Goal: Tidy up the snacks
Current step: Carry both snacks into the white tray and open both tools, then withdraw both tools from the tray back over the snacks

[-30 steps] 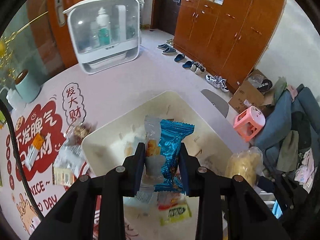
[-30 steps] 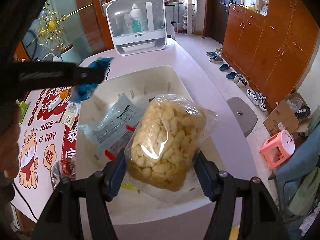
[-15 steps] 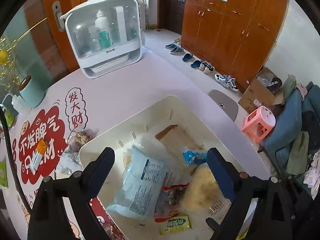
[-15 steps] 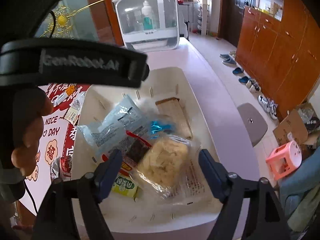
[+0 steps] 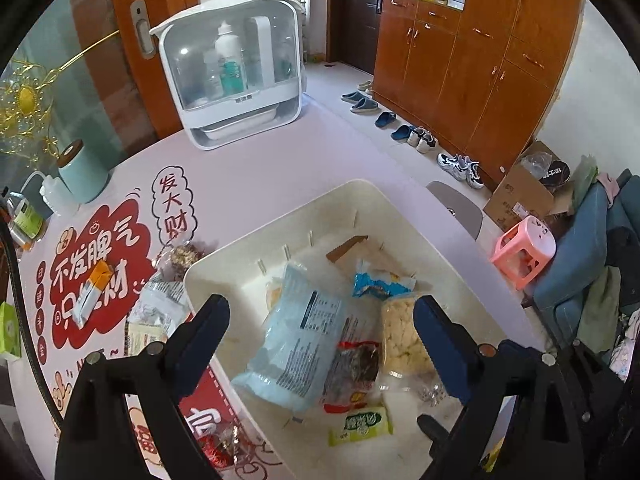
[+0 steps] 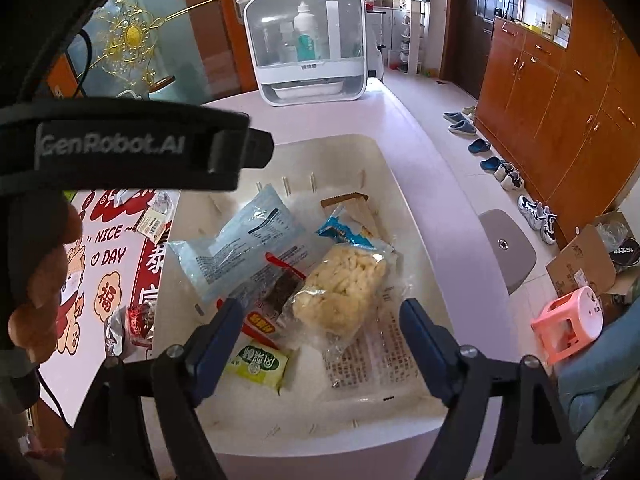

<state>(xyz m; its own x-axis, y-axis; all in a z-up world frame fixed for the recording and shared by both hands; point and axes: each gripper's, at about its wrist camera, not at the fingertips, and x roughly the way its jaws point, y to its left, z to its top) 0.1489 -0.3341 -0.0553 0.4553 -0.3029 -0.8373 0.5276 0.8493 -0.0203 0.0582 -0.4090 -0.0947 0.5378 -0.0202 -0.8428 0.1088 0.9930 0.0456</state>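
A cream bin [image 5: 360, 196] [image 6: 404, 184] on the table holds several snacks: a pale blue packet [image 5: 296, 340] [image 6: 240, 248], a clear bag of puffed snacks [image 5: 400, 332] [image 6: 340, 288], a blue wrapped bar [image 5: 380, 282] [image 6: 344, 236], a dark red-trimmed pack [image 5: 354, 372] and a green sachet [image 5: 360, 424] [image 6: 256, 366]. My left gripper [image 5: 320, 332] is open and empty above the bin. My right gripper [image 6: 320, 332] is open and empty above the bin's near side. Loose snacks [image 5: 160, 308] lie on the mat left of the bin.
A white clear-fronted cabinet [image 5: 232, 72] [image 6: 308, 44] stands at the table's far end. A teal canister [image 5: 82, 172] stands at the far left. An orange-white pack [image 5: 92, 292] lies on the red mat. The floor with a pink stool [image 5: 524, 248] lies to the right.
Both grippers opened and let their snacks fall into the bin: the left dropped the blue bar, the right dropped the puffed-snack bag. Both grippers then pulled back a little.
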